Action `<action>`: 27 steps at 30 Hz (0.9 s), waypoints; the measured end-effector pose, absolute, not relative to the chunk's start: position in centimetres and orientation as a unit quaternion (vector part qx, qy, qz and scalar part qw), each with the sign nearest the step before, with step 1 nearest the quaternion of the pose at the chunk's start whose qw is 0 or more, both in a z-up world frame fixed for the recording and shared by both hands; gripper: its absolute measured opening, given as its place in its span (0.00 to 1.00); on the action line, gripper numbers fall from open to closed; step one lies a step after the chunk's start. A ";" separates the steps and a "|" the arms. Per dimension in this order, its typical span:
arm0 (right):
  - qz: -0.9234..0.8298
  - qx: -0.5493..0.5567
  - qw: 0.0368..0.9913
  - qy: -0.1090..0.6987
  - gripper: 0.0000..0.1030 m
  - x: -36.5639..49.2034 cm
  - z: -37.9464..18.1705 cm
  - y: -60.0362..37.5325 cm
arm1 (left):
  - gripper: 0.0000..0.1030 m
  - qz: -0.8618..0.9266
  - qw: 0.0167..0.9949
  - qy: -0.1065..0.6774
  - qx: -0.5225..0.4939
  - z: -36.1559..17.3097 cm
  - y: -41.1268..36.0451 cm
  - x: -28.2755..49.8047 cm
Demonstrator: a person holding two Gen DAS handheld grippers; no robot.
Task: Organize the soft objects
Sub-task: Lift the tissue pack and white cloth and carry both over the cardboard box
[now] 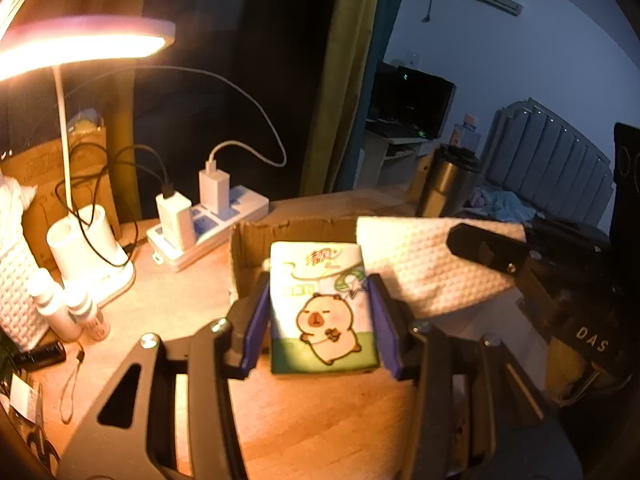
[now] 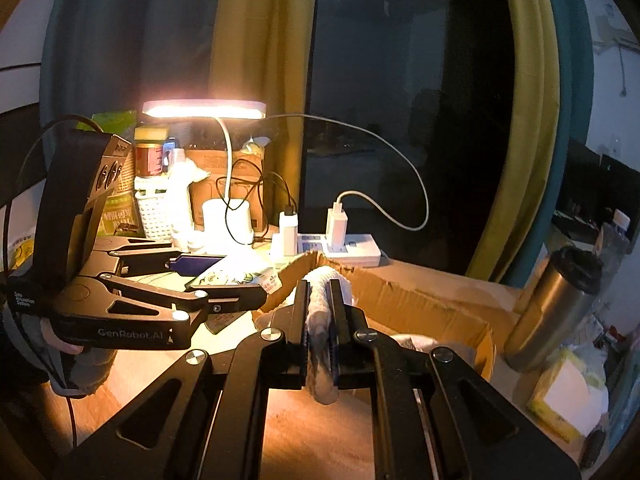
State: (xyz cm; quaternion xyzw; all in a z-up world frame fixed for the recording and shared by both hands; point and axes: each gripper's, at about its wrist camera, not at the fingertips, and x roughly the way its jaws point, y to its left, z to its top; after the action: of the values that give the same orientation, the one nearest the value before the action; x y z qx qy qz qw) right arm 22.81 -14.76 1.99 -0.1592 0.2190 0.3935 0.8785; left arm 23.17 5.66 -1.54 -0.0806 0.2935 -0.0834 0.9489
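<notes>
My left gripper (image 1: 320, 300) is shut on a tissue pack (image 1: 322, 308) printed with a cartoon capybara, held above the wooden desk in front of an open cardboard box (image 1: 256, 240). My right gripper (image 2: 320, 292) is shut on a white textured cloth (image 2: 320, 320), which hangs between its jaws over the cardboard box (image 2: 420, 304). In the left wrist view the cloth (image 1: 424, 268) spreads out flat to the right of the pack, with the right gripper's finger (image 1: 484, 248) on it. In the right wrist view the left gripper (image 2: 224, 276) and the pack (image 2: 236, 276) sit left of the box.
A lit desk lamp (image 1: 80, 40) stands at the left with a white base (image 1: 88, 256). A power strip with chargers (image 1: 208, 216) lies behind the box. A steel tumbler (image 2: 556, 308) stands right of the box. Small bottles (image 1: 64, 308) and a white basket (image 1: 16, 280) crowd the left edge.
</notes>
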 end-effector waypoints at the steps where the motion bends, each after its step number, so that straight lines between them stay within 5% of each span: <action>1: 0.395 -0.159 0.878 0.218 0.08 23.1 2.1 -14.7 | 0.47 -0.082 0.949 0.293 -0.079 -1.4 5.7 23.3; 27: 0.381 -0.177 0.876 0.238 0.08 30.6 1.4 -12.2 | 0.47 -0.057 0.951 0.297 -0.069 -1.6 6.9 30.3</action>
State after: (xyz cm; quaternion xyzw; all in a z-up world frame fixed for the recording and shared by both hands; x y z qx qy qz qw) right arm 30.65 -12.25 1.43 -0.1767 0.2377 0.3806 0.8760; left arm 30.27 6.86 -1.59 -0.0690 0.2970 -0.0569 0.9507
